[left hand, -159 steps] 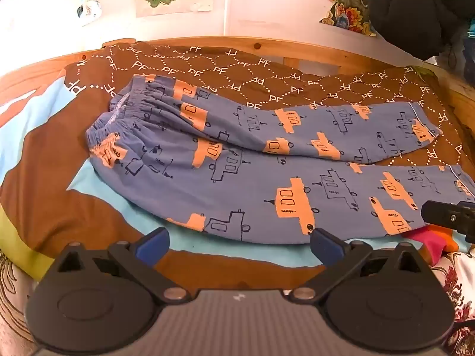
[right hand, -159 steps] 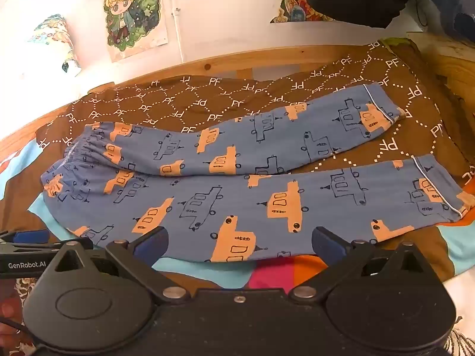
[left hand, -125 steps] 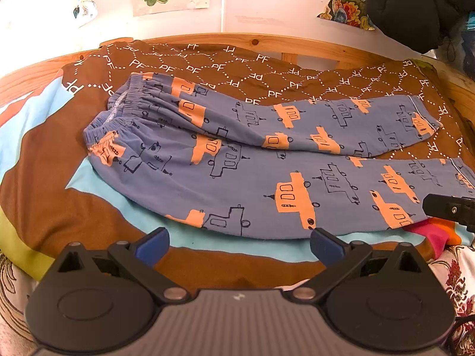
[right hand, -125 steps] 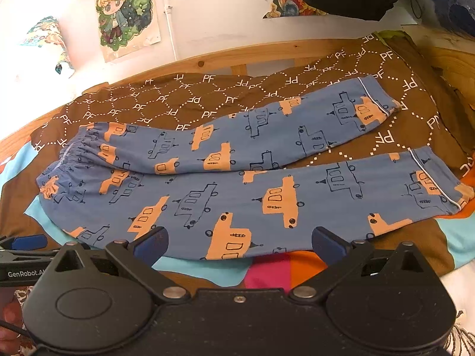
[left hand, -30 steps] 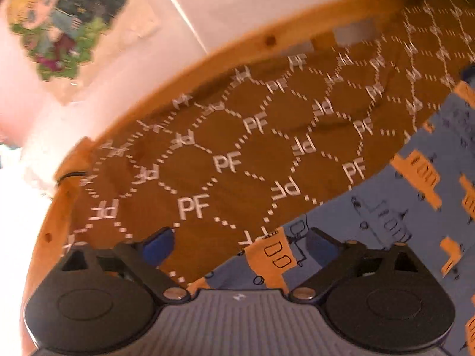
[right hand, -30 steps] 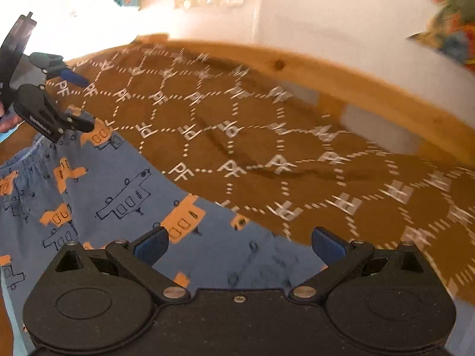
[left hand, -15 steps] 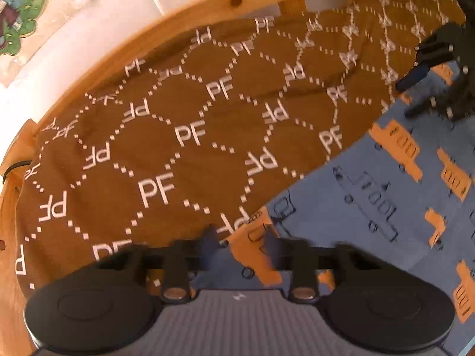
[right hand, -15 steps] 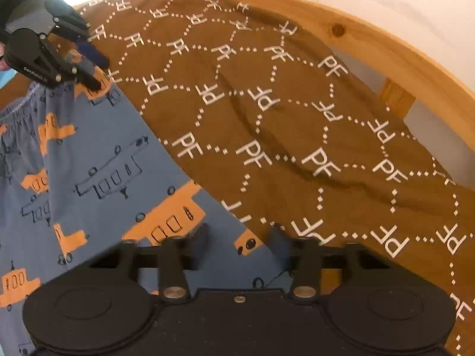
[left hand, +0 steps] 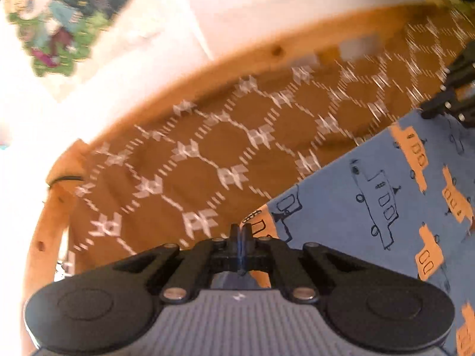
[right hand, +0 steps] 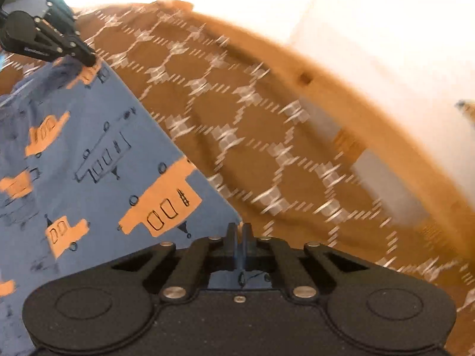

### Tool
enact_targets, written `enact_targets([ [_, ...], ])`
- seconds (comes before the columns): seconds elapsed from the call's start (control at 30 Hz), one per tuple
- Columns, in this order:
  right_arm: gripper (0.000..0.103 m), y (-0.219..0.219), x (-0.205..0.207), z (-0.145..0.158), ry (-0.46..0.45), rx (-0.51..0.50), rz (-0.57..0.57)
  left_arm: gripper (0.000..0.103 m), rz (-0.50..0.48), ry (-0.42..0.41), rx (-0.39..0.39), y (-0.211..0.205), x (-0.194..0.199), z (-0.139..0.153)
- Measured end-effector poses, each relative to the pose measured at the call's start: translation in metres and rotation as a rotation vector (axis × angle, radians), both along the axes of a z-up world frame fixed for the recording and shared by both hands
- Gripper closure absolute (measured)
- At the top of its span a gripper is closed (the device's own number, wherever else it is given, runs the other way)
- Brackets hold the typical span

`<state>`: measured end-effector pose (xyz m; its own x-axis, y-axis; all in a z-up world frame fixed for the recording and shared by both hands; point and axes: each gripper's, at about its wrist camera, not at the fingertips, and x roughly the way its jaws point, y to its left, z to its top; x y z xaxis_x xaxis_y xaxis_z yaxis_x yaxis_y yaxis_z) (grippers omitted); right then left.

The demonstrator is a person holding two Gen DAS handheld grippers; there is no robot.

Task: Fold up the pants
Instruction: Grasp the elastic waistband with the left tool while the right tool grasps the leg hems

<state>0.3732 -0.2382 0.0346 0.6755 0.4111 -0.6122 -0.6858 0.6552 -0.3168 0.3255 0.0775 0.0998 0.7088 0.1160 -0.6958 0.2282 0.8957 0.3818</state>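
The pants are blue with orange vehicle prints (left hand: 371,195) and lie on a brown "PF"-patterned cover (left hand: 207,160). My left gripper (left hand: 240,233) is shut on the far edge of the pants near the waistband. My right gripper (right hand: 239,231) is shut on the same far edge (right hand: 124,160), further along the leg. The edge runs taut between them. The left gripper also shows in the right wrist view (right hand: 89,59), pinching the cloth. The right gripper shows at the right border of the left wrist view (left hand: 427,114).
A wooden bed rail (left hand: 267,56) curves behind the cover, against a white wall (left hand: 252,6) with a cartoon poster (left hand: 62,14). The rail also shows in the right wrist view (right hand: 341,89). Both views are motion-blurred.
Both grippers have closed on the far edge of the pants, which they straddled half open half a second ago. The views now tilt and blur as the edge lifts.
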Motion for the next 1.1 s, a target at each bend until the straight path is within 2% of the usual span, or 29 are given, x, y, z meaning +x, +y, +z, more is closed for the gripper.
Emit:
enact_targets([
  [0.13, 0.102, 0.013, 0.025, 0.011, -0.029, 0.01, -0.052, 0.103, 0.1, -0.007, -0.017, 0.004, 0.025, 0.0],
  [0.23, 0.102, 0.03, 0.044, -0.002, -0.041, -0.039, -0.068, 0.103, 0.143, 0.019, -0.005, 0.005, 0.039, -0.016],
  [0.3, 0.1, 0.039, 0.058, -0.018, -0.002, -0.065, -0.092, 0.103, 0.149, 0.044, -0.005, 0.006, 0.044, -0.026],
  [0.33, 0.098, 0.042, 0.063, -0.025, 0.018, -0.078, -0.109, 0.098, 0.155, 0.059, 0.0, 0.007, 0.047, -0.031],
  [0.4, 0.082, 0.041, 0.07, -0.035, 0.041, -0.074, -0.139, 0.092, 0.152, 0.065, -0.016, 0.012, 0.047, -0.034],
  [0.47, 0.049, 0.031, 0.07, -0.03, 0.053, -0.025, -0.158, 0.065, 0.149, 0.055, -0.05, 0.019, 0.045, -0.029],
  [0.5, 0.043, 0.025, 0.069, -0.024, 0.059, 0.018, -0.15, 0.042, 0.142, 0.044, -0.077, 0.023, 0.043, -0.024],
  [0.53, 0.037, 0.021, 0.068, -0.017, 0.062, 0.052, -0.139, 0.038, 0.137, 0.018, -0.1, 0.027, 0.04, -0.019],
  [0.57, 0.034, 0.018, 0.067, -0.011, 0.064, 0.079, -0.125, 0.038, 0.135, 0.001, -0.114, 0.029, 0.038, -0.014],
  [0.63, 0.03, 0.016, 0.067, -0.001, 0.073, 0.111, -0.096, 0.036, 0.113, -0.011, -0.165, 0.038, 0.035, -0.006],
  [0.7, 0.028, 0.023, 0.066, 0.003, 0.088, 0.11, -0.066, 0.033, 0.089, 0.0, -0.184, 0.042, 0.034, -0.003],
  [0.8, 0.03, 0.035, 0.076, -0.007, 0.12, 0.059, -0.058, 0.034, 0.068, 0.028, -0.155, 0.04, 0.032, -0.006],
  [0.87, 0.041, 0.04, 0.082, -0.015, 0.155, 0.038, -0.072, 0.053, 0.065, 0.049, -0.122, 0.036, 0.032, -0.014],
  [0.9, 0.045, 0.04, 0.086, -0.019, 0.171, 0.034, -0.083, 0.075, 0.076, 0.069, -0.1, 0.035, 0.035, -0.018],
  [0.93, 0.054, 0.04, 0.088, -0.022, 0.186, 0.033, -0.096, 0.09, 0.088, 0.085, -0.09, 0.035, 0.036, -0.021],
  [1.03, 0.097, 0.036, 0.094, -0.027, 0.233, 0.047, -0.131, 0.101, 0.111, 0.1, -0.139, 0.038, 0.038, -0.023],
  [1.07, 0.103, 0.035, 0.092, -0.026, 0.237, 0.057, -0.132, 0.101, 0.115, 0.098, -0.149, 0.038, 0.036, -0.023],
  [1.1, 0.103, 0.032, 0.089, -0.024, 0.24, 0.071, -0.125, 0.102, 0.118, 0.088, -0.152, 0.037, 0.034, -0.022],
])
